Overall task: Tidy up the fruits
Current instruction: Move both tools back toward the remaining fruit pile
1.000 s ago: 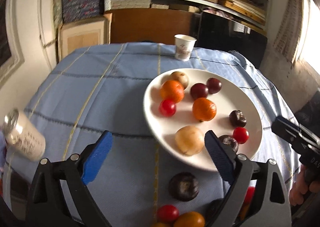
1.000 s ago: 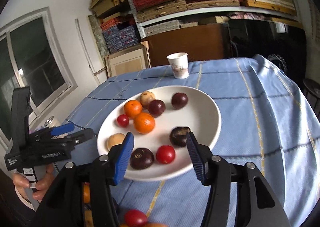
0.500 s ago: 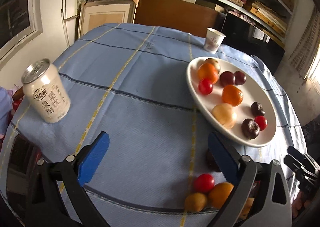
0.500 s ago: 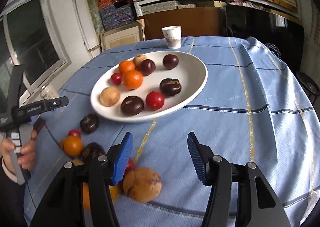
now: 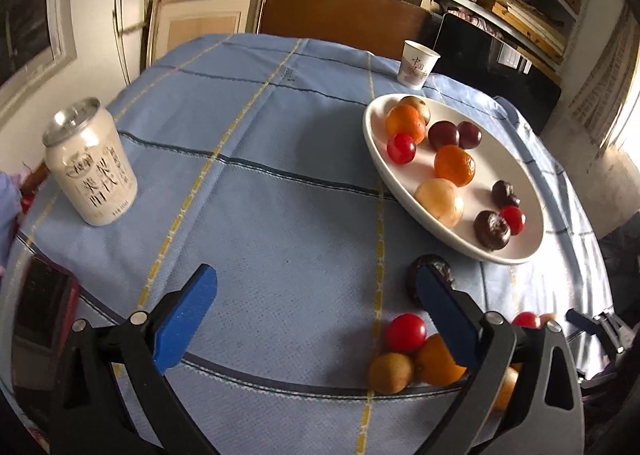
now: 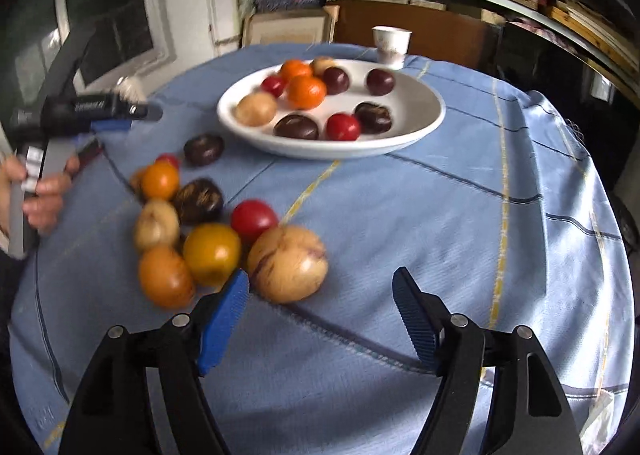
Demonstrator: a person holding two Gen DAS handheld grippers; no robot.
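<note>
A white plate [image 5: 516,175] [image 6: 420,123] on the blue tablecloth holds several fruits: oranges, red tomatoes, dark plums, tan round fruits. More loose fruits lie in a cluster on the cloth near the front edge: a large tan fruit [image 6: 287,263], a red tomato [image 6: 253,216], oranges [image 6: 211,254], dark fruits [image 6: 203,149]. In the left wrist view the cluster shows a tomato [image 5: 405,333] and an orange [image 5: 438,359]. My left gripper [image 5: 316,315] is open and empty over bare cloth. My right gripper [image 6: 320,315] is open and empty, just short of the large tan fruit.
A white drink can [image 5: 91,163] stands at the table's left. A paper cup [image 5: 417,63] [image 6: 391,46] stands beyond the plate. A dark flat object [image 5: 40,307] lies at the near left edge. Shelves and boxes line the wall behind.
Both grippers have pulled back from the plate toward the table's near edge. The loose fruit cluster has come into the right wrist view, close to the right fingers. Both stay open.
</note>
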